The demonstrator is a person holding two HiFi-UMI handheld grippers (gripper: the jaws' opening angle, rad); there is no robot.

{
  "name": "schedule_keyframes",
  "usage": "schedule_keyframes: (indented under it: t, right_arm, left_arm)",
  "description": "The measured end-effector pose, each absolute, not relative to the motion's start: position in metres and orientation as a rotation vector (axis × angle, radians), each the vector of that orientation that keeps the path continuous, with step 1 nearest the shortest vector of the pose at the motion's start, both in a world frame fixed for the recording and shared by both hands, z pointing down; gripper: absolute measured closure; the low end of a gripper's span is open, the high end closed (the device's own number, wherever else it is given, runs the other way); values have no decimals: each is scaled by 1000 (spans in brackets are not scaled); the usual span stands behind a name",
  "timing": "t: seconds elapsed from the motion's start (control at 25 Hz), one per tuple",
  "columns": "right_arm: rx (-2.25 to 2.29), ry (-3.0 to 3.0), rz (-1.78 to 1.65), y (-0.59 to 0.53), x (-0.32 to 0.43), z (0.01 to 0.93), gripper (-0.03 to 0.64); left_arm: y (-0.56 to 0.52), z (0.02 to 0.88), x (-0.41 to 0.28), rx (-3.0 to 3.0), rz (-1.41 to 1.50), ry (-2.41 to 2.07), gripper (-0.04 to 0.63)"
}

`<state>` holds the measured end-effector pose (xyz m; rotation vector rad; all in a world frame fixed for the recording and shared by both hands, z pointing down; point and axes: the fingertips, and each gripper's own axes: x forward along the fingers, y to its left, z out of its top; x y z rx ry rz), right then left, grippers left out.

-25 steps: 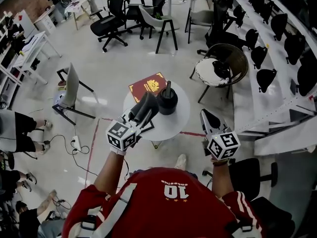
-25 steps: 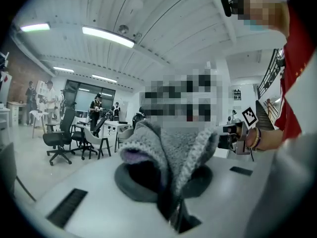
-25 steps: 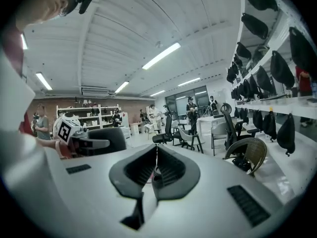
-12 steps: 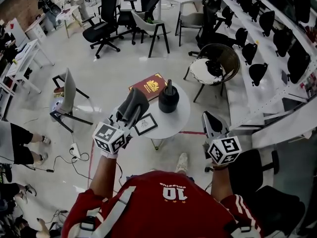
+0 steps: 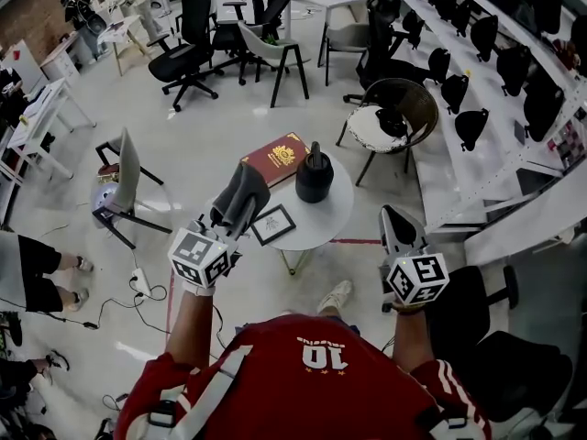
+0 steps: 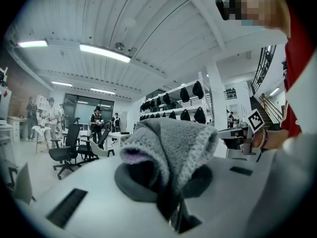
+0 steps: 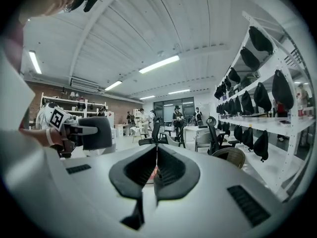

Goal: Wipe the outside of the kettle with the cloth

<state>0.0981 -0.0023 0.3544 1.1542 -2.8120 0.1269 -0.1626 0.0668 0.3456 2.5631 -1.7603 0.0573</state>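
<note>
The left claw [image 5: 236,209] is clamped on the grey cloth [image 5: 244,189]. The black kettle [image 5: 314,174] stands on the round bench [image 5: 323,220], near and ahead-right of that claw. The right claw [image 5: 394,223] is pressed together, empty.

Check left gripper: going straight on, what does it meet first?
Probably the red book, left of the kettle; the left gripper, shut on the cloth, aims there in head view, but may pass above it.
</note>
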Motion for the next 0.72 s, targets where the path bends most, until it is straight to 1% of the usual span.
schedule_keyframes:
  t: [0.24,0.44,0.72]
  right_arm:
    - [1152,-2816,126,8,96,353,600]
    - [1131,-2826,140,10,91,353,600]
    - [1118,-2828,131,8,91,355,600]
  left_arm:
    - [79,347,-165,2553,52,-1760,549]
    - [86,344,-168,2535,-14,-1747,548]
    - [91,348,-165,2534,25,-1764,549]
